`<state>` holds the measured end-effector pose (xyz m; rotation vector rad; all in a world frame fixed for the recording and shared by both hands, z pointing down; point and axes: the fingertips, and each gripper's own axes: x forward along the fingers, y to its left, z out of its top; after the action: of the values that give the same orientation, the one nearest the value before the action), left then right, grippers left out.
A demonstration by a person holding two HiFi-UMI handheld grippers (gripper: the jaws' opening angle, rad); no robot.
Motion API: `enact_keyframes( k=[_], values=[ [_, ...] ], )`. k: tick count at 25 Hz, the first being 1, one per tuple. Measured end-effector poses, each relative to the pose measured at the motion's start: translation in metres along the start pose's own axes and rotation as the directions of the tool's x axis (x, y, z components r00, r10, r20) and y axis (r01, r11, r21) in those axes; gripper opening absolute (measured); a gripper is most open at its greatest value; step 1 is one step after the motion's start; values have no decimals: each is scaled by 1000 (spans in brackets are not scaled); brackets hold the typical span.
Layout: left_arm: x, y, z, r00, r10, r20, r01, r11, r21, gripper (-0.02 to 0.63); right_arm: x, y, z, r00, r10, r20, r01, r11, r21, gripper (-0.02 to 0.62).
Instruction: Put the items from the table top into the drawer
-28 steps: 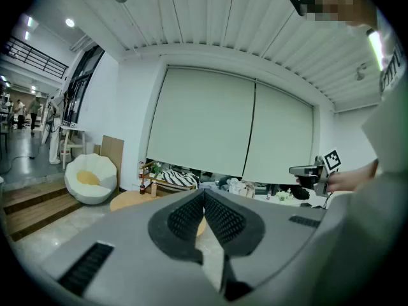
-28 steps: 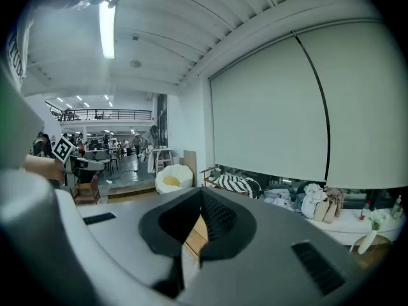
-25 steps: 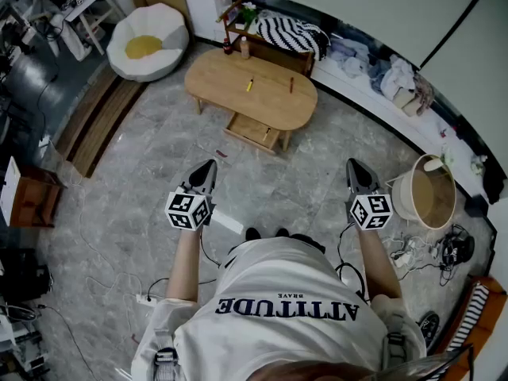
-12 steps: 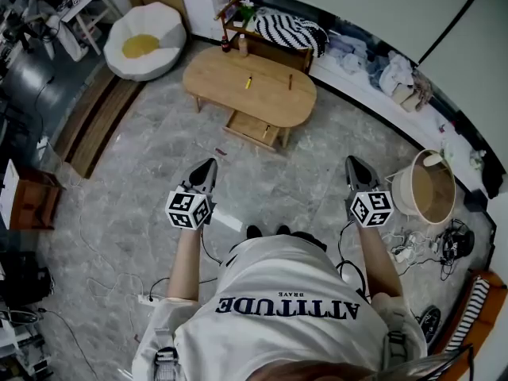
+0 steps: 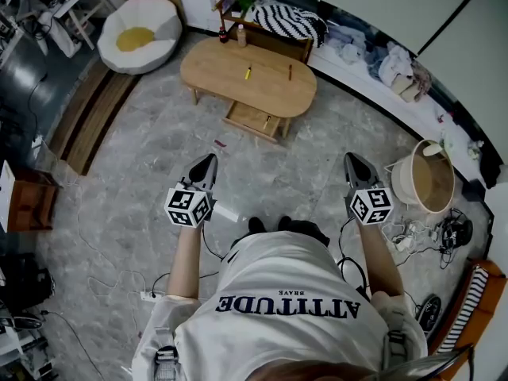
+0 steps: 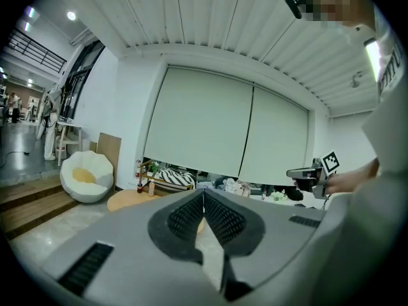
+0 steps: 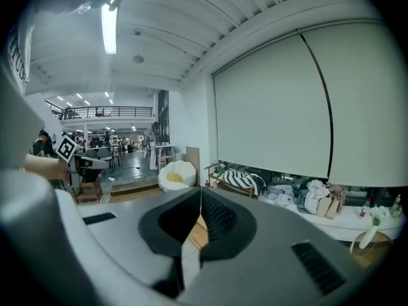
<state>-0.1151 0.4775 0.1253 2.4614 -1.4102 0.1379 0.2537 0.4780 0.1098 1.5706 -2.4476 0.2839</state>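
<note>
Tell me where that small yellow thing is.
The yellow thing lies near the middle of the oval table in the head view, left of a brown stick, beyond the open drawer.

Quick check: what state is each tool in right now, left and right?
Left tool: closed, jaws together, holding nothing.
Right tool: closed, jaws together, holding nothing.

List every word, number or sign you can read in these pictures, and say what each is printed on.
"ATTITUDE": on the person's white shirt, upside down in the head view.
"BRAVE": small print beside it, only just legible.
Marker cubes on the left gripper and right gripper: square patterns, no words.
Label on the bottle: too small to read.
</note>
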Motion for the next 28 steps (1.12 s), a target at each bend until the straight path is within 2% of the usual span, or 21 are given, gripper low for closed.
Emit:
enact_keyframes(
  k=[17, 28],
  values=[
    [-16, 44, -5, 1000, -5, -15, 5, 1000, -4, 21, 30, 43, 1, 1000, 3, -5, -3, 1000, -11, 20],
    [15, 60, -4, 1000, 3, -25, -3, 1000, -5, 21, 61, 25, -3, 1000, 5, -16, -5, 1000, 7, 20]
  ],
)
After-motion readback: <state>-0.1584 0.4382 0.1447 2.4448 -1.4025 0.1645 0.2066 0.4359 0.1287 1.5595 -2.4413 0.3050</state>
